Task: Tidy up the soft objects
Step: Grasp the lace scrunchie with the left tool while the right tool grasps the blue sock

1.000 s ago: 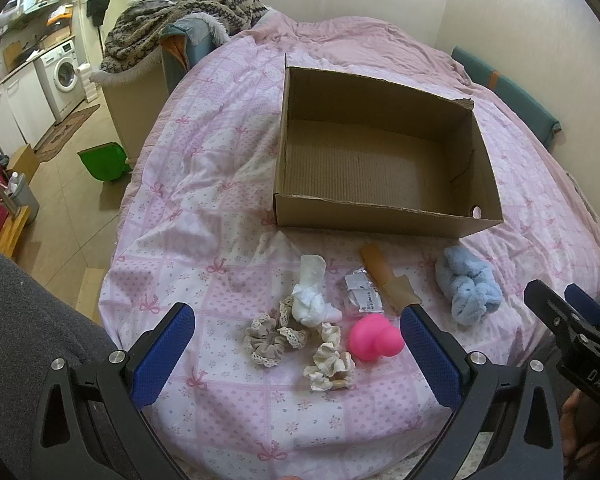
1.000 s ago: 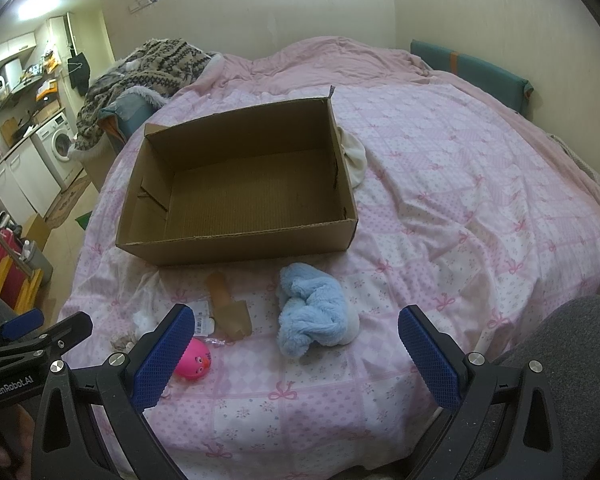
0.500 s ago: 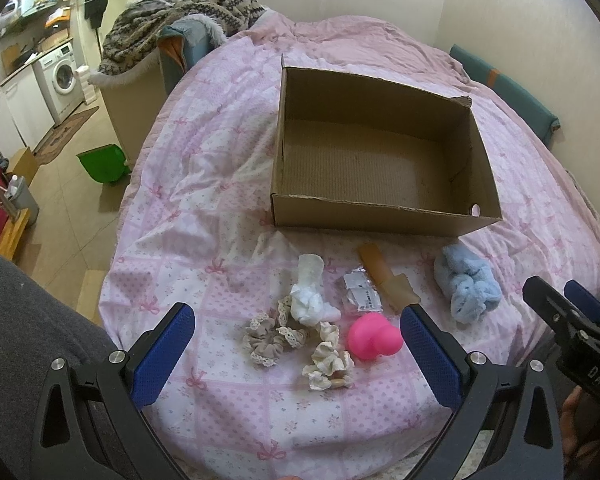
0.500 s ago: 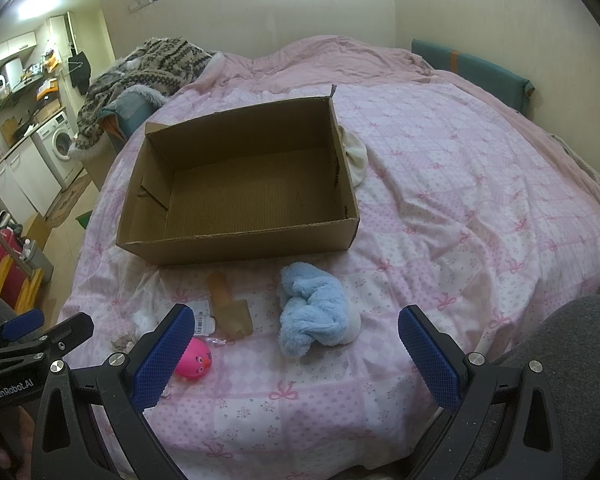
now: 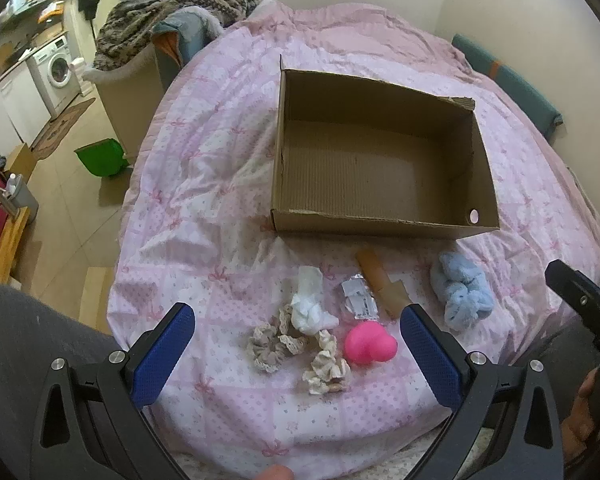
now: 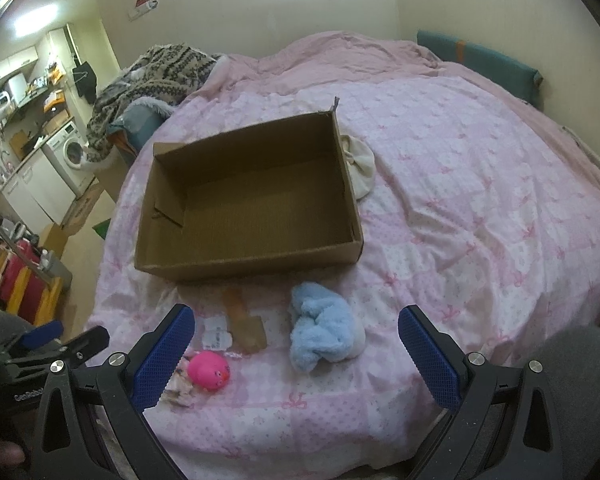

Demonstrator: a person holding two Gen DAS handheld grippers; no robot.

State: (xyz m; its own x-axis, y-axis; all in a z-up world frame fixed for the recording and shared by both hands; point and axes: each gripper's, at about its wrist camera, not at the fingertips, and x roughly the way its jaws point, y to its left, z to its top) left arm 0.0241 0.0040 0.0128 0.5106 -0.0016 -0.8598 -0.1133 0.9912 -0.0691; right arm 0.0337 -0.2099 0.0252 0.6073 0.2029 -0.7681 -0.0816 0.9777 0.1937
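Observation:
An empty cardboard box point(image 5: 384, 224) point(image 6: 244, 262) sits on the pink quilt. In front of it lie a pink rubber duck point(image 5: 370, 345) point(image 6: 209, 370), a light blue fluffy cloth point(image 5: 462, 294) point(image 6: 324, 330), a white sock point(image 5: 310, 306), two lace scrunchies point(image 5: 276, 346) point(image 5: 326, 368), a tan strip point(image 5: 380, 280) point(image 6: 246, 324) and a small white packet point(image 5: 360, 300) point(image 6: 217, 334). My left gripper point(image 5: 296, 356) is open, hovering above the scrunchies. My right gripper point(image 6: 296, 354) is open, hovering near the blue cloth.
A cream cloth bundle point(image 6: 358, 162) lies against the box's right wall. A patterned blanket point(image 5: 172, 4) is piled on a chair at the bed's far left. The bed edge drops to a floor with a green bin point(image 5: 100, 156). A teal cushion point(image 6: 476, 60) lines the wall.
Both grippers have drifted slightly; the view has barely shifted. Nothing on the bed has moved.

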